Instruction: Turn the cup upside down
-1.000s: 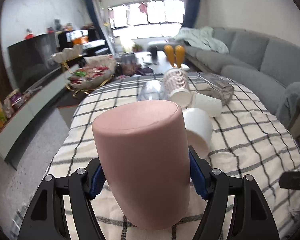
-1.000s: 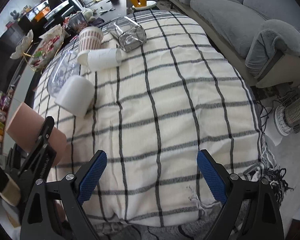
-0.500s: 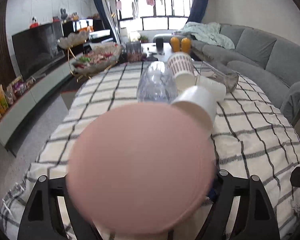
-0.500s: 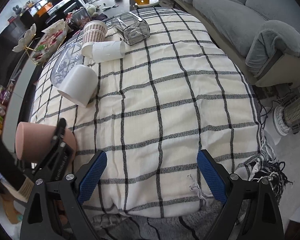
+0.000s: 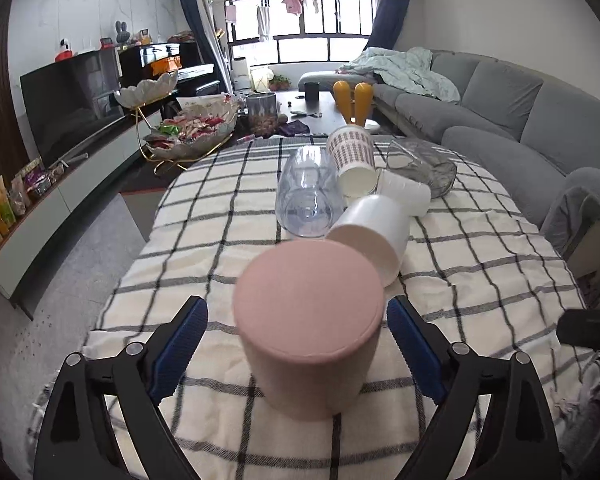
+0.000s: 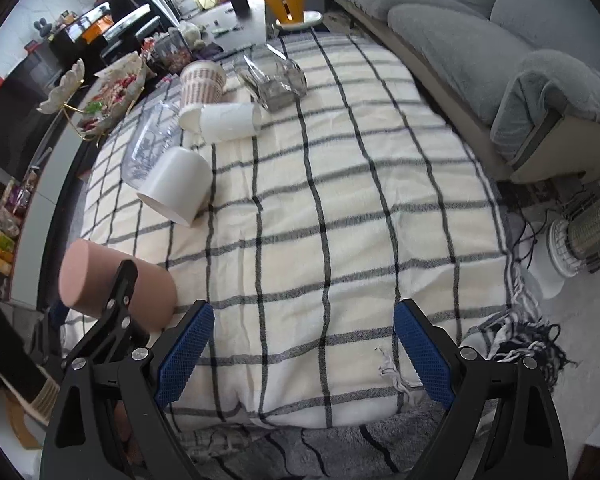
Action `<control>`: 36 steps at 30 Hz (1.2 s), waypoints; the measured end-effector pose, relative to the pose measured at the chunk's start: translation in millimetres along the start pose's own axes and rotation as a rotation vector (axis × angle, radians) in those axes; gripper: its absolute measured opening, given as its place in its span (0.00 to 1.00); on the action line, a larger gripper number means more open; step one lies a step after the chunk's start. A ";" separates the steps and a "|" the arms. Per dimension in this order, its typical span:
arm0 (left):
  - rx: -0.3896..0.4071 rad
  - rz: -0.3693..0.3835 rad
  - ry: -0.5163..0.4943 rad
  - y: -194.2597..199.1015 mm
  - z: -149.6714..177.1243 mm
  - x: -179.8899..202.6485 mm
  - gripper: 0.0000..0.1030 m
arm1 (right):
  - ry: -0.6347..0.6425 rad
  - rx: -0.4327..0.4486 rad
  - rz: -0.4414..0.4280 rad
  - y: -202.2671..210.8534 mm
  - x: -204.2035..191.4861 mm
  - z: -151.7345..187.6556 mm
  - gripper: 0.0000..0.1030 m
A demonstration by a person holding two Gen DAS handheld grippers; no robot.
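A pink cup [image 5: 310,328] stands upside down on the checked tablecloth [image 5: 480,280], its closed base facing up. My left gripper [image 5: 298,344] is open around it, with a gap between each blue pad and the cup wall. The cup also shows in the right wrist view [image 6: 112,284], partly behind the left gripper's black finger [image 6: 116,308]. My right gripper [image 6: 300,356] is open and empty above the near edge of the tablecloth [image 6: 340,240].
Beyond the pink cup lie a white cup [image 5: 374,236] on its side, a clear glass [image 5: 306,196], a patterned paper cup [image 5: 354,160], another white cup [image 5: 404,196] and a clear box [image 5: 420,166]. A grey sofa [image 5: 500,120] runs along the right. A heater [image 6: 588,236] stands on the floor.
The left gripper has set the pink cup down upside down on the cloth and opened its jaws. It has drawn back a little. The right gripper has barely moved.
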State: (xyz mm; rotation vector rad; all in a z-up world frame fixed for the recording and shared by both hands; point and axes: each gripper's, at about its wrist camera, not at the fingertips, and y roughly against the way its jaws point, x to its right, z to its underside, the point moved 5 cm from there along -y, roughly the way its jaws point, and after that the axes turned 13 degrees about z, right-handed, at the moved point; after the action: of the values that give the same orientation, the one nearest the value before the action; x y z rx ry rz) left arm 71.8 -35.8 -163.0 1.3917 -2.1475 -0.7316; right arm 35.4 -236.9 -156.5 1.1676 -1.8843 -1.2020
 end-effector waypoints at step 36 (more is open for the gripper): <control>-0.066 -0.038 0.131 100.9 -34.0 -21.2 0.98 | 0.054 0.563 0.129 103.8 -18.7 -15.9 0.97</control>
State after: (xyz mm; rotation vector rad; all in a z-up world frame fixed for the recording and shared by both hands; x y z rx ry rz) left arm 34.0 12.3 -73.2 1.4092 -1.9841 -0.6985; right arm 20.2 -205.3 -55.8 1.3130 -2.2923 -0.5717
